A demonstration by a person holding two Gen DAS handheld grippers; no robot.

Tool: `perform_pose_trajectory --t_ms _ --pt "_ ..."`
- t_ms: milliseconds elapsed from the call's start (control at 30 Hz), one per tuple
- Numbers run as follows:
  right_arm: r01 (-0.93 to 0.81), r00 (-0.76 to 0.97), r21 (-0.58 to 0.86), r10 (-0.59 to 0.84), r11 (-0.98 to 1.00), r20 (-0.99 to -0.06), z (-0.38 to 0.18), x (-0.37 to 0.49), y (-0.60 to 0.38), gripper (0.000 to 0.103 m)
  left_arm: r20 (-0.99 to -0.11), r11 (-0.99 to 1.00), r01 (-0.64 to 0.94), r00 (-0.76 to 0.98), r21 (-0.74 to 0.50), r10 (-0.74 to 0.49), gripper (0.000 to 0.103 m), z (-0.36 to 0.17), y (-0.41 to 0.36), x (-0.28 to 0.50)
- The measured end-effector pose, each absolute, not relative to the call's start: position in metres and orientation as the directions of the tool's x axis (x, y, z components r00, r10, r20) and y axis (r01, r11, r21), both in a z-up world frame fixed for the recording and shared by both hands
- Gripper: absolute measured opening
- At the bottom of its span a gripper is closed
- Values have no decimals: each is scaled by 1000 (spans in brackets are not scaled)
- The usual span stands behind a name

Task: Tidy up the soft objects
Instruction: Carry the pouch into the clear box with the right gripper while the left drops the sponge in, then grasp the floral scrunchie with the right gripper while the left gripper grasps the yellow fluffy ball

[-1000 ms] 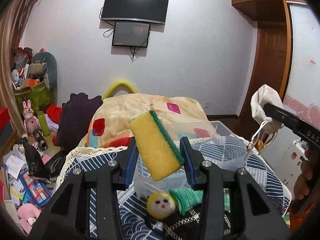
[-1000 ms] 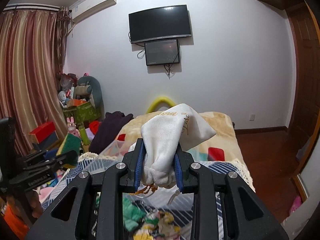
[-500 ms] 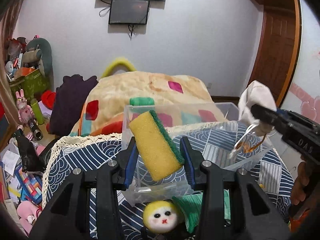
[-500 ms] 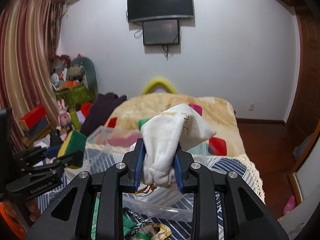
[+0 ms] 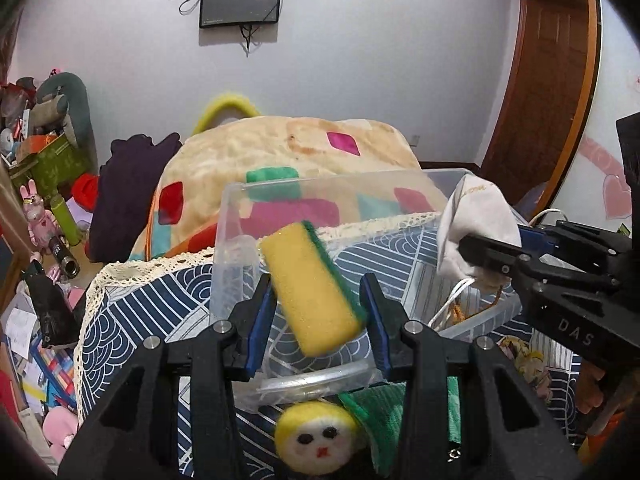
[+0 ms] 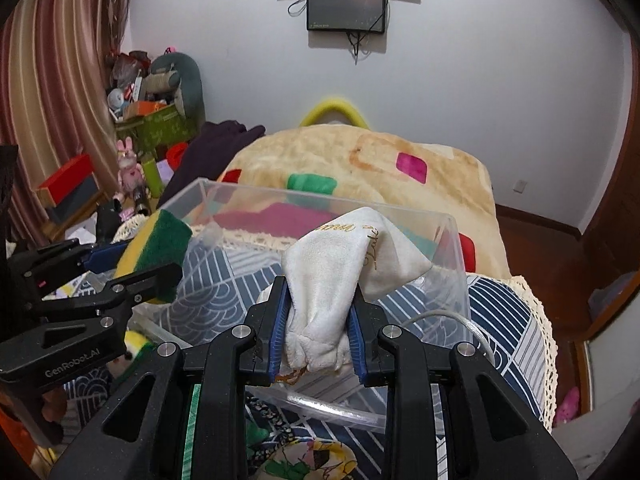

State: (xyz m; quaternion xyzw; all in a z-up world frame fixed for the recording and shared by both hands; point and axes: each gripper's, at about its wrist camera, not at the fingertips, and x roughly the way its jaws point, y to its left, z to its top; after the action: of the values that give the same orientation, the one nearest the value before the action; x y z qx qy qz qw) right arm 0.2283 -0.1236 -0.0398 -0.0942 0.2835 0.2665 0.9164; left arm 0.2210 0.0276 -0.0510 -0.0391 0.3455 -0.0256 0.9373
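My left gripper [image 5: 318,302] stands open, its blue pads apart from a yellow sponge with a green scrub side [image 5: 314,286], which sits between the jaws over the left part of a clear plastic bin [image 5: 236,216]. The sponge also shows in the right wrist view [image 6: 154,248]. My right gripper [image 6: 318,312] is shut on a white drawstring pouch [image 6: 344,256] and holds it over the bin's [image 6: 452,240] right part. The pouch also shows in the left wrist view [image 5: 476,216].
The bin stands on a blue patterned cloth [image 5: 160,296]. In front of it lie a yellow-haired doll head [image 5: 316,436], a green cloth [image 5: 384,412] and a floral cloth [image 6: 316,460]. A bed with a beige blanket [image 6: 360,164] lies behind. Clutter [image 5: 44,216] fills the floor on the left.
Both grippers moved forward and down over the bin. My left gripper's jaws have parted from the sponge, which now looks blurred and tilted. The right gripper still holds the pouch.
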Motion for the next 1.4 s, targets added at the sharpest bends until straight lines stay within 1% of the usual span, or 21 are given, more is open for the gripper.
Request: perform_pose_trajectory --t_ms 67,133,200,300,367,500,633,700,867,1000,1100,1167,1267,1400 --pt "-542 690 -16 434 840 -579 -40 230 -123 28 -652 995 23 754 -93 -79 43 -51 28 221" --pt "-542 688 -17 432 840 -583 -39 231 -120 28 -655 995 24 751 -97 -82 48 -52 28 221" --pt "-544 683 -15 433 839 -588 -39 230 -120 31 -652 994 27 753 -106 -89 56 -51 28 219" --pt "-544 687 -22 431 839 -585 -37 227 -121 44 -642 994 28 762 -103 -88 59 -47 28 214" --pt "-541 701 -31 430 841 -568 -35 222 -124 56 -634 994 32 768 -103 -90 60 -44 28 210" --pt "-544 710 -20 448 839 -543 -27 215 -129 60 -616 994 27 783 -105 -86 65 -36 29 200" --pt "-539 726 0 465 842 -506 -17 208 -139 66 -586 995 26 807 -100 -80 68 -25 32 186" --pt "-539 731 15 477 842 -488 -13 204 -143 67 -571 995 22 818 -93 -71 73 -21 32 179" --pt "-542 742 40 500 840 -446 -4 192 -153 68 -532 995 20 844 -101 -71 78 -10 37 160" --pt "-539 760 26 500 842 -416 -1 179 -158 69 -501 996 9 864 -94 -55 86 -5 40 144" --pt "-541 769 12 500 841 -398 -2 169 -161 70 -486 997 2 873 -82 -42 89 -5 40 132" --pt "-544 768 14 505 839 -393 -4 166 -163 72 -487 997 1 872 -73 -37 89 -9 40 127" --pt "-546 766 17 507 838 -395 -12 159 -167 73 -506 998 5 862 -55 -32 89 -19 38 121" --pt "-540 755 25 498 841 -427 -30 155 -170 73 -550 998 9 834 -55 -38 89 -41 43 120"
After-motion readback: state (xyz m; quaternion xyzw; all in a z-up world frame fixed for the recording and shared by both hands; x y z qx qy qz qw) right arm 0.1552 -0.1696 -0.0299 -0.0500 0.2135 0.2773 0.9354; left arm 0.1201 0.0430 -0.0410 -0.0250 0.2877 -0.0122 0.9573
